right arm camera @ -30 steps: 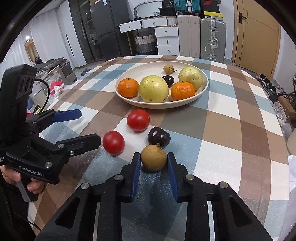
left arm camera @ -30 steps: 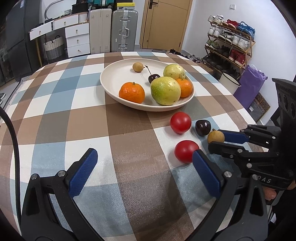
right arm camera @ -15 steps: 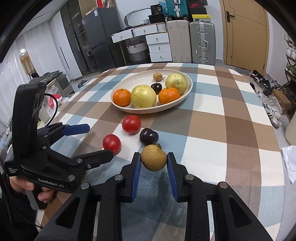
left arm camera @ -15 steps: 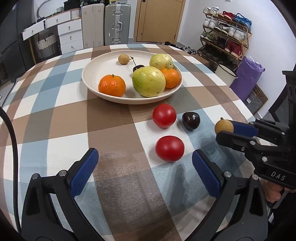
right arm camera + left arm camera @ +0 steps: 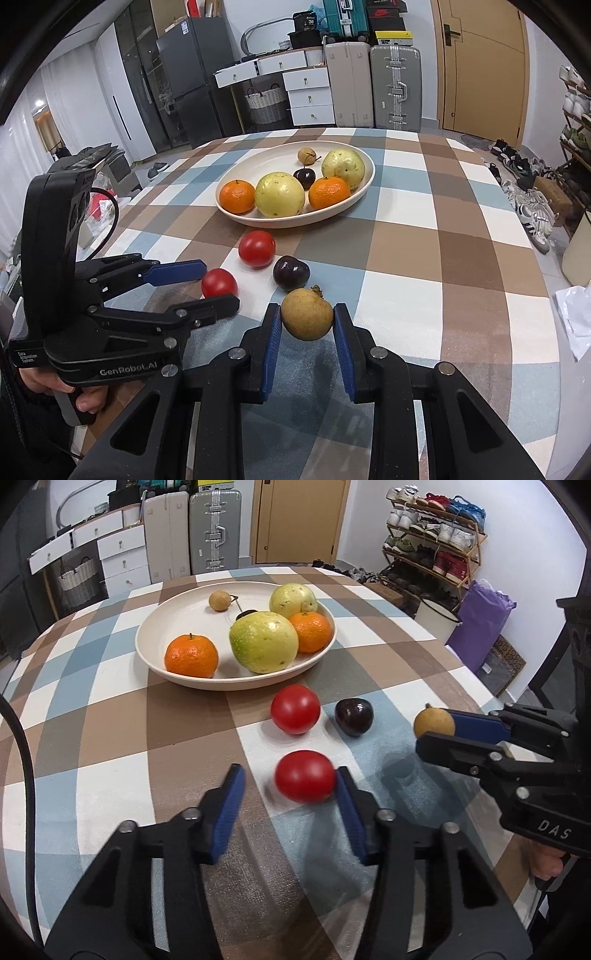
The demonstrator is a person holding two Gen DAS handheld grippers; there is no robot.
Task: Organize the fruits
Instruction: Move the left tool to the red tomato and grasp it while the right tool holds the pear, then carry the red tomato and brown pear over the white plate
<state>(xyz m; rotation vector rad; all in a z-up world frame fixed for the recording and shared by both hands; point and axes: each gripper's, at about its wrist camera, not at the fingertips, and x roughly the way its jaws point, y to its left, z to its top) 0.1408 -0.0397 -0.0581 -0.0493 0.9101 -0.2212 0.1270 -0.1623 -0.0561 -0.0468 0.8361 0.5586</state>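
Observation:
My left gripper point(image 5: 289, 775) is closing around the nearer red tomato point(image 5: 304, 781) on the checked cloth. Its right pad touches the tomato, while the left pad point(image 5: 231, 797) still stands apart from it. My right gripper point(image 5: 306, 315) is shut on a small brown round fruit point(image 5: 306, 308), held just above the cloth; the same fruit point(image 5: 433, 722) shows at the right in the left wrist view. A second red tomato point(image 5: 295, 709) and a dark plum-like fruit point(image 5: 354, 716) lie between the grippers and the cream plate point(image 5: 147, 642). The plate holds two oranges, two yellow-green fruits, a small brown fruit and a dark cherry.
The table's right edge point(image 5: 476, 686) drops off close behind the right gripper. Beyond it are a purple bag point(image 5: 480, 616), a white bucket and a shoe rack. Suitcases point(image 5: 395, 88) and white drawers stand past the far edge. A hand point(image 5: 62, 387) grips the left tool.
My left gripper's jaws have come in from wide open to close around the nearer tomato, and the gripper has moved up to it. The right gripper has lifted the brown fruit slightly.

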